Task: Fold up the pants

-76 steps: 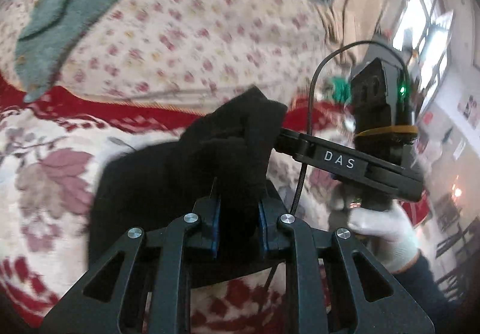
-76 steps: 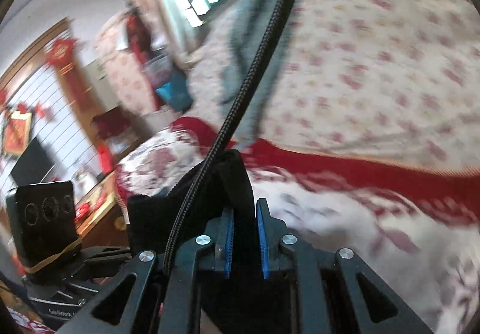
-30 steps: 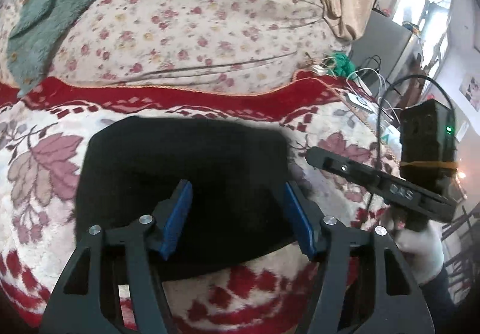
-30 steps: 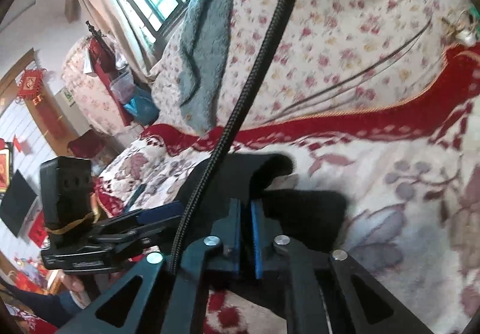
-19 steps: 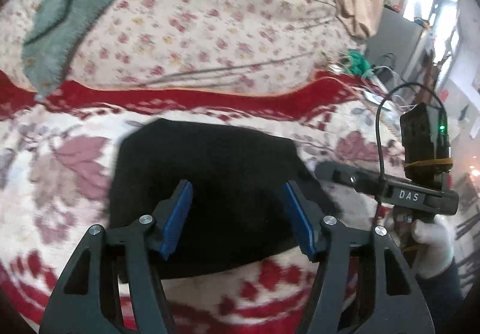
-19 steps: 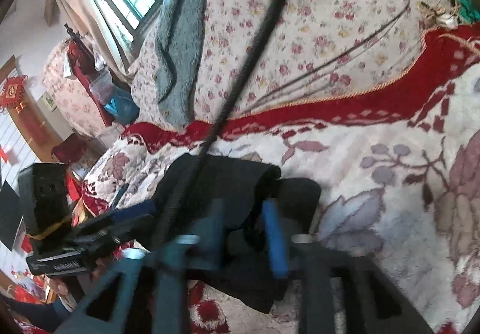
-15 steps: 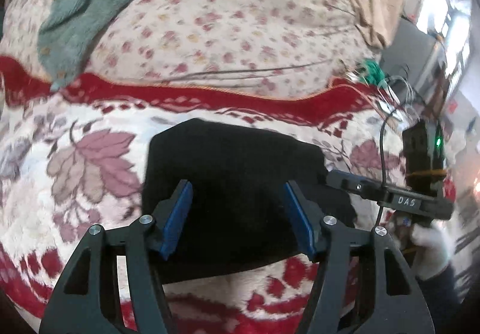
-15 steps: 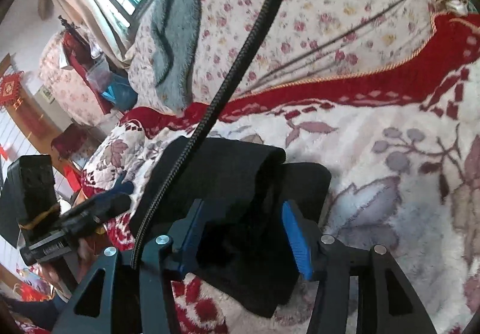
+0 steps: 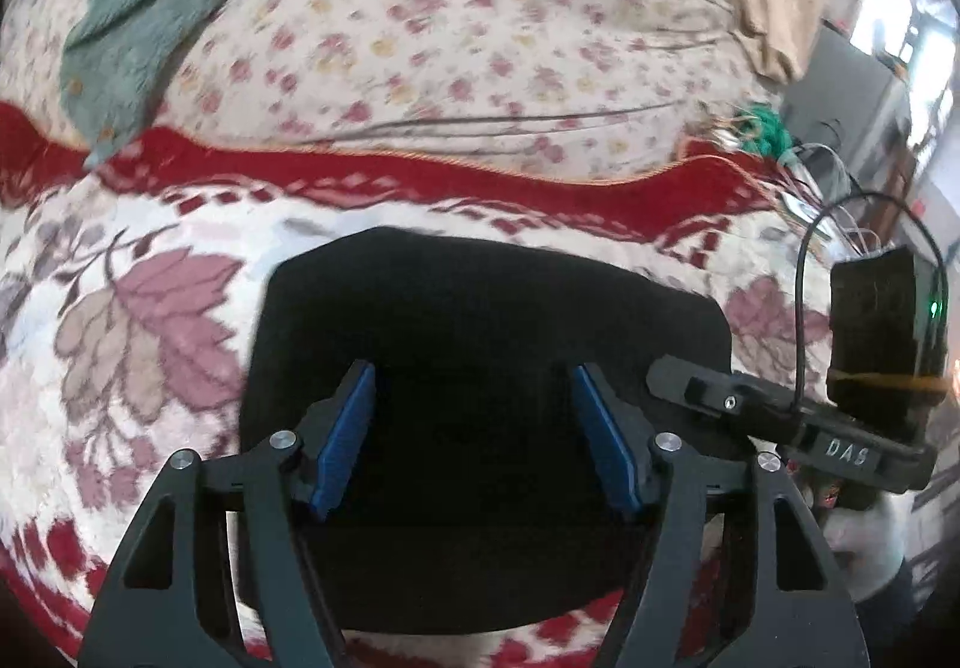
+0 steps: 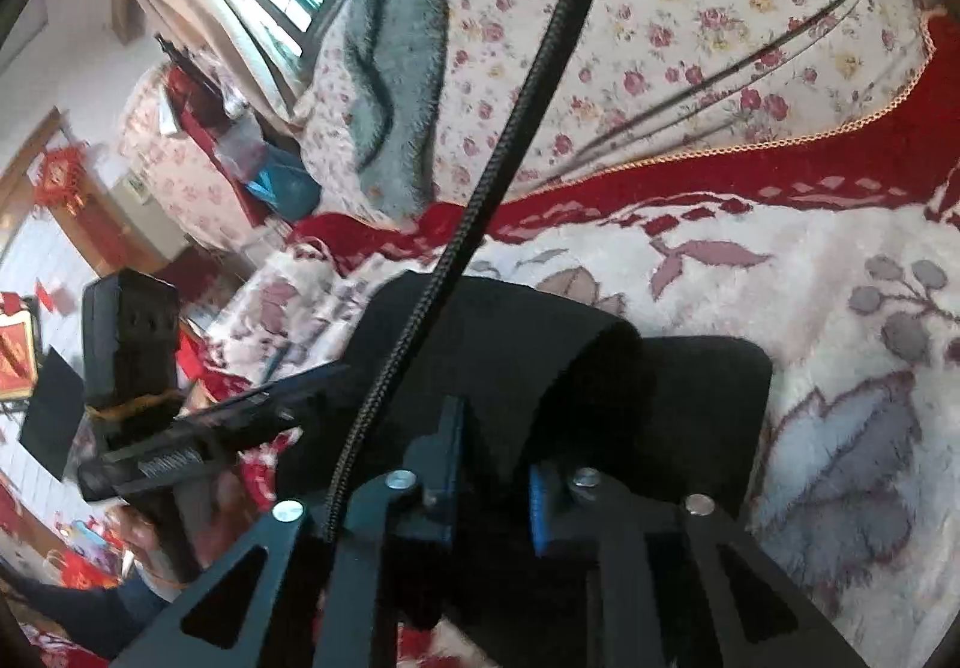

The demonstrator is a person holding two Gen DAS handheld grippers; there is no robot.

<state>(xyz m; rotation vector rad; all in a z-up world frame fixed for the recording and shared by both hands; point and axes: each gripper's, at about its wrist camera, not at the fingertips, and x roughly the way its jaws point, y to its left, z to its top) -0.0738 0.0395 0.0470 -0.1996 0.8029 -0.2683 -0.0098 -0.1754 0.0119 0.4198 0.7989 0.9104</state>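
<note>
Left wrist view: folded black fabric pants [image 9: 480, 332] flat on floral red-and-cream blanket [image 9: 138, 332], left gripper [image 9: 474, 428] wide and empty, right gripper [image 10: 495, 467] narrow-ish, also empty at 3 o'clock; fold looks done, maybe smooth next.

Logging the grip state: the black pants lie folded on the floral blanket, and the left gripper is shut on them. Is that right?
Not quite. The left gripper is open: in the left wrist view its blue pads stand wide apart over the black pants, gripping nothing. The rest holds: the pants lie folded on the floral blanket.
</note>
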